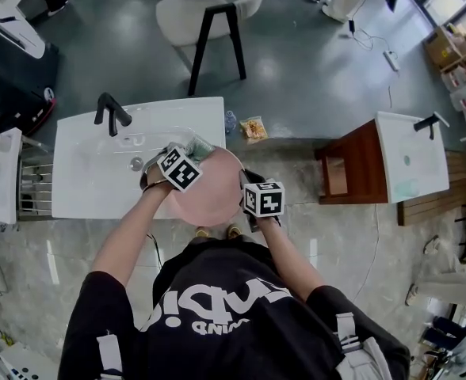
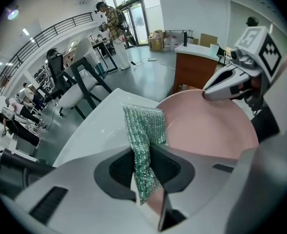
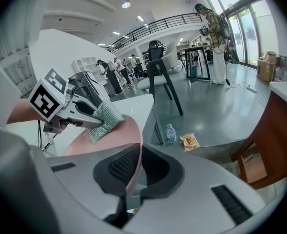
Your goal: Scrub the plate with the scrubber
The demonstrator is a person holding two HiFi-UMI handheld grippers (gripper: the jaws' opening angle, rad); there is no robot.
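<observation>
Left gripper [image 2: 144, 167] clamped on green scrubber [image 2: 143, 126], against pink plate [image 2: 207, 126] (over white sink [image 1: 98, 165]); right gripper [image 3: 133, 167] pinches plate rim.

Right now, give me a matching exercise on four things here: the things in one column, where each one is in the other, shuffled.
1 plate
2 scrubber
3 bottle
4 faucet

A on the floor
B rim clamped by the right gripper
C on the white sink
D pinched in the left gripper

Pairs: 1-B, 2-D, 3-A, 4-C.
</observation>
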